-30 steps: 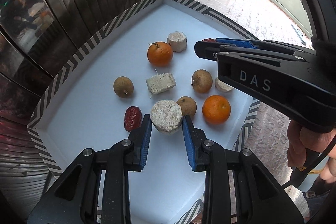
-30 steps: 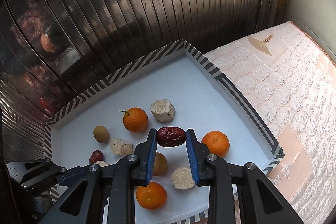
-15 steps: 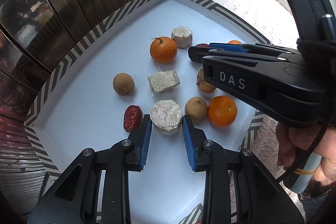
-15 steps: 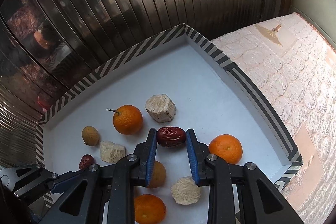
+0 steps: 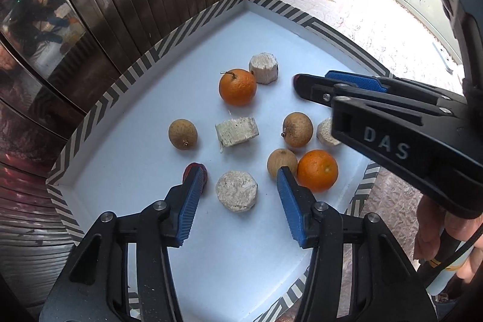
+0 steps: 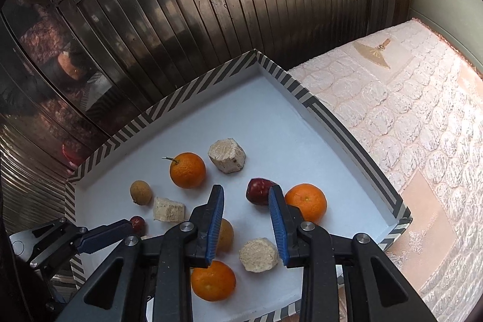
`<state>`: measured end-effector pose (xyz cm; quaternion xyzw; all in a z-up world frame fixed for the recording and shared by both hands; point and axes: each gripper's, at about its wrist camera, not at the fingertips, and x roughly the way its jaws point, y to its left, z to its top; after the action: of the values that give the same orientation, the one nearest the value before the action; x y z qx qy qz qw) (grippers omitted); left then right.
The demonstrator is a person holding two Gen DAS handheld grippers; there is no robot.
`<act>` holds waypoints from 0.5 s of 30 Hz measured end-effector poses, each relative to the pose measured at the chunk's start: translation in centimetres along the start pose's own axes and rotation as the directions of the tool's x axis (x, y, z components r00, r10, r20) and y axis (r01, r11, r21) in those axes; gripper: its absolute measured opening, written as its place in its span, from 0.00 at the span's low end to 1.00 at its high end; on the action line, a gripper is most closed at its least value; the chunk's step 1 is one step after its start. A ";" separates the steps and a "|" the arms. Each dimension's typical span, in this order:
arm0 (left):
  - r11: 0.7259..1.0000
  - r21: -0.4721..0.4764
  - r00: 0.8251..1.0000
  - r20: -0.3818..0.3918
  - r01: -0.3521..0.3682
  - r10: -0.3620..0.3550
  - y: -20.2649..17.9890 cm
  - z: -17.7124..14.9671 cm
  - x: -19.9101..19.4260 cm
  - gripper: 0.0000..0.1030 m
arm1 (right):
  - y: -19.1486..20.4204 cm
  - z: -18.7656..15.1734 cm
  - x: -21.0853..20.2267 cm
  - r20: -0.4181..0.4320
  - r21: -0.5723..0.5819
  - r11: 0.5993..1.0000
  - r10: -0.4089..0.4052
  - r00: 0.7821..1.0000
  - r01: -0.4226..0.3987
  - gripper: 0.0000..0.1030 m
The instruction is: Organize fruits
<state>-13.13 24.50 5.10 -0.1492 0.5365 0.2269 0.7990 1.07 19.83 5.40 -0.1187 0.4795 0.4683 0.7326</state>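
Both tools are black plastic with blue ribbed pads (image 5: 190, 201) on the two fingers and round silver screws (image 5: 320, 205) at the joints. The right gripper (image 6: 246, 219) has the white letters DAS (image 5: 386, 142) on its side, and the left gripper (image 5: 238, 201) has the same build. A thin black cable (image 5: 452, 249) runs by the hand (image 5: 446, 237) that grips a pale handle with a yellow ring.
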 end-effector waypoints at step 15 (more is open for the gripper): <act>0.999 0.002 0.993 0.107 -0.050 0.049 -1.7 0.6 -2.7 0.50 | -0.9 -4.1 -6.8 0.118 0.064 0.994 -0.099 0.988 0.092 0.39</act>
<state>-12.60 22.80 7.86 -0.1215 0.4970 0.2529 0.8211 -1.35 12.93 8.59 -0.0914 0.4416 0.4246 0.7851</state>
